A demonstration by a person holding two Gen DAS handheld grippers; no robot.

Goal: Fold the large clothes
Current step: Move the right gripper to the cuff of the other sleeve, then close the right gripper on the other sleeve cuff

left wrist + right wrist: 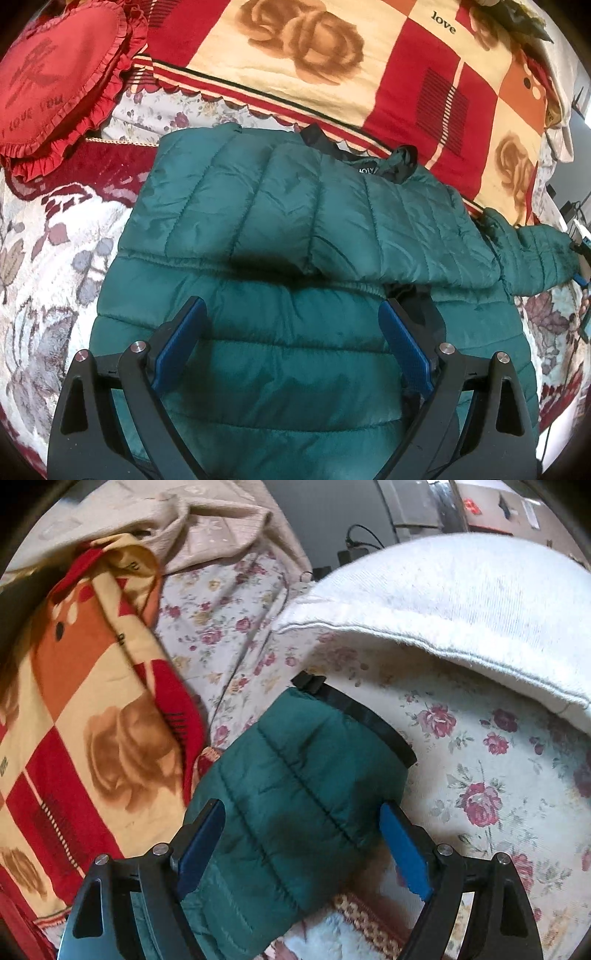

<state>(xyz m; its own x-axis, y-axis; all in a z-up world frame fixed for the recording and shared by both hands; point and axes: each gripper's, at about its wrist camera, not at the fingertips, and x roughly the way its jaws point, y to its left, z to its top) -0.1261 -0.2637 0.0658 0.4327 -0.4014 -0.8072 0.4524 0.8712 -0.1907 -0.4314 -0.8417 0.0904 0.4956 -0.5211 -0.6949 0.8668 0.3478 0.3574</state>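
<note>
A dark green quilted puffer jacket (295, 236) lies flat on the bed. One sleeve is folded across its chest; the other sleeve (532, 254) stretches out to the right. My left gripper (291, 317) is open, hovering just above the jacket's lower body, holding nothing. In the right wrist view the outstretched sleeve (295, 794) with its black cuff (354, 709) lies between the open fingers of my right gripper (301, 818). The blue pads (402, 849) stand on either side of the sleeve without closing on it.
A red and cream rose-patterned blanket (332, 62) lies behind the jacket, a red heart-shaped cushion (55, 81) at the far left. A white pillow (461, 609) sits beyond the sleeve on the floral bedsheet (480, 775). A beige cloth (207, 528) is heaped farther back.
</note>
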